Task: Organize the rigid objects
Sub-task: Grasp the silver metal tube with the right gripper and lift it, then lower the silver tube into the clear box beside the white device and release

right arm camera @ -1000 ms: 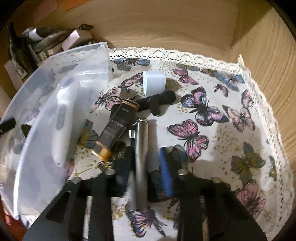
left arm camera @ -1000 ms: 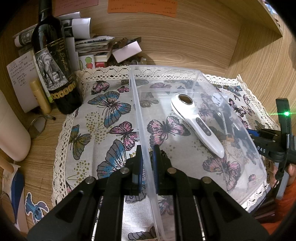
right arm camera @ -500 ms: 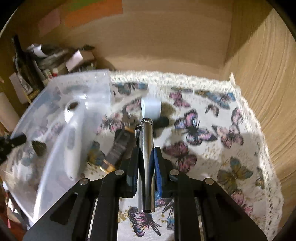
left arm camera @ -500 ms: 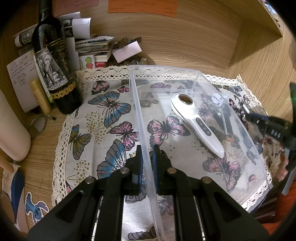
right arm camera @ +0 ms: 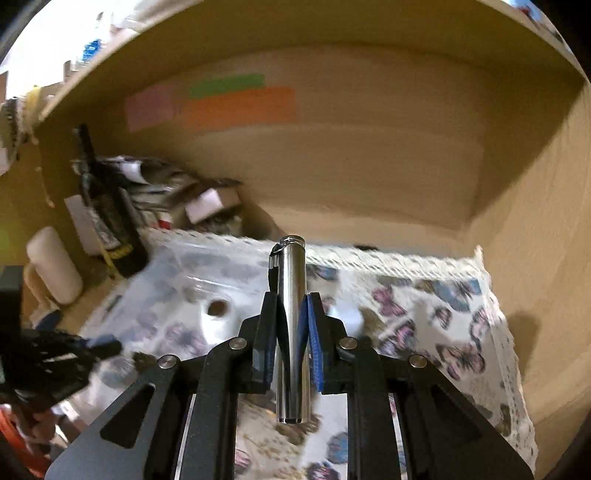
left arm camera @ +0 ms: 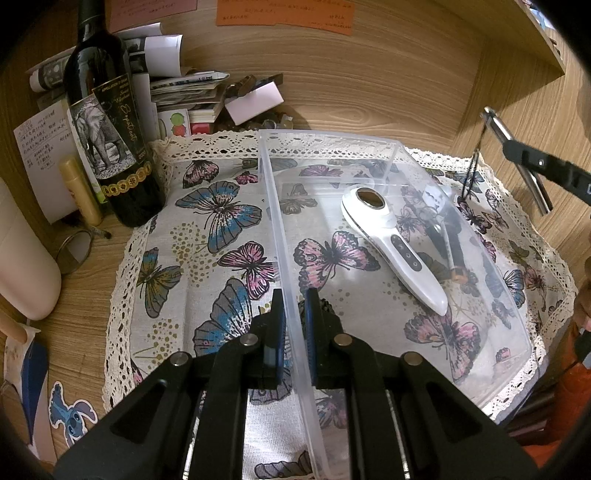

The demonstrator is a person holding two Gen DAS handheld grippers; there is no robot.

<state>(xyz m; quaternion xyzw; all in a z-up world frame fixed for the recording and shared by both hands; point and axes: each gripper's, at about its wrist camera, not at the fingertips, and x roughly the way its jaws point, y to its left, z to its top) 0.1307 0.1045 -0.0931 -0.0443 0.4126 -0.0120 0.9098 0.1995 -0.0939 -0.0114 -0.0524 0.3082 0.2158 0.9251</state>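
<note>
the right gripper (right arm camera: pixel 291 325) clamps a silver metal cylinder (right arm camera: pixel 291 332) between its blue pads, the tube lying along the fingers above the butterfly cloth (right arm camera: pixel 424 317). the left gripper (left arm camera: pixel 293 325) pinches the clear plastic bin (left arm camera: pixel 280 236) by its near wall, a white handheld device (left arm camera: pixel 391 247) lying inside.

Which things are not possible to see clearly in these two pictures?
- Right wrist view: motion blur smears the bin and its contents.
- Left wrist view: items beyond the bin's far wall show only through plastic.
- Left wrist view: the right gripper is cut by the edge.
- Notes: writing too small.
</note>
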